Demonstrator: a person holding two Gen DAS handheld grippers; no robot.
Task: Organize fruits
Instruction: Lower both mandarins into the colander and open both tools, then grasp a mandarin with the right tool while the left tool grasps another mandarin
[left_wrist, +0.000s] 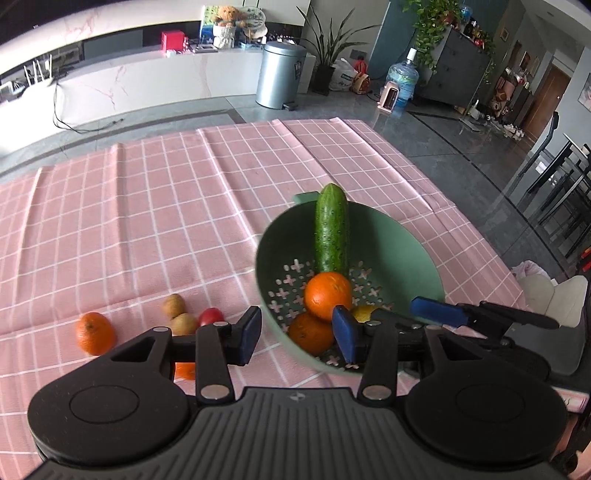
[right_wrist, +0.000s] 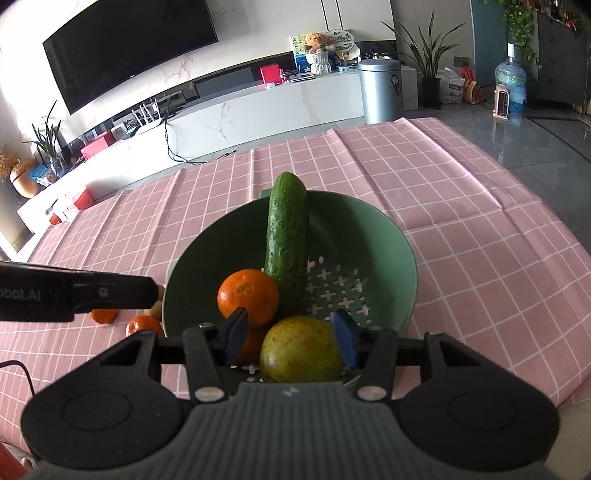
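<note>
Right gripper (right_wrist: 291, 341) spread over the green colander's (right_wrist: 391, 236) near rim, yellow-green fruit (right_wrist: 301, 350) loose between its pads, cucumber (right_wrist: 288, 236) and orange (right_wrist: 247, 297) inside; only the left view shows left gripper (left_wrist: 297, 332) spread, empty, with kiwis (left_wrist: 179, 314) left of the colander.

Green colander (right_wrist: 388, 236) with upright-leaning cucumber (right_wrist: 288, 236), oranges (right_wrist: 247, 297), yellow-green fruit (right_wrist: 301, 349).

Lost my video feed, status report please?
Right gripper open around yellow-green fruit in green colander. Left gripper open, empty, at colander rim. Loose fruit on tablecloth.
</note>
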